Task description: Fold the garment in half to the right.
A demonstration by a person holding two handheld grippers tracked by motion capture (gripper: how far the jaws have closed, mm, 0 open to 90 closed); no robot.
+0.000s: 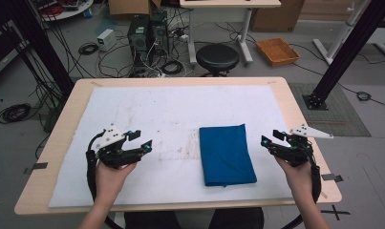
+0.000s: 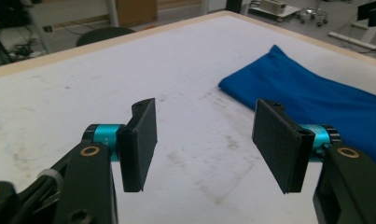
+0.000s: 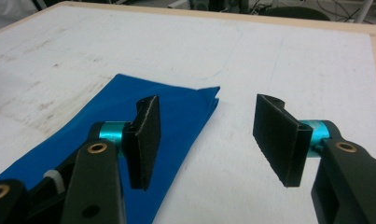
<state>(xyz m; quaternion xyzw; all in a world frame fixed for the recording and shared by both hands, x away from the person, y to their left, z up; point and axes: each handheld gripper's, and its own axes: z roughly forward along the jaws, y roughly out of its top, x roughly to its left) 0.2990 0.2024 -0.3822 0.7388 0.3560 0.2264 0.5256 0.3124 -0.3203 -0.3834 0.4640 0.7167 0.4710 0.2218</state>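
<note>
A folded blue cloth (image 1: 227, 153) lies flat on the white mat (image 1: 171, 105), right of the table's middle. My left gripper (image 1: 141, 142) hovers over the mat left of the cloth, open, held by a hand. In the left gripper view the left gripper (image 2: 206, 140) has nothing between its pads, and the cloth (image 2: 316, 100) lies ahead to the right. My right gripper (image 1: 271, 139) stands just right of the cloth, open and apart from it. In the right gripper view the right gripper (image 3: 209, 135) is empty, with the cloth (image 3: 106, 107) under and beyond its left pad.
The mat covers most of the wooden table (image 1: 61, 124). Behind the table stand a black stool (image 1: 217, 57), computer towers (image 1: 147, 33) with cables on the floor, and an orange tray (image 1: 277, 51). A black frame post (image 1: 340, 62) rises at the right.
</note>
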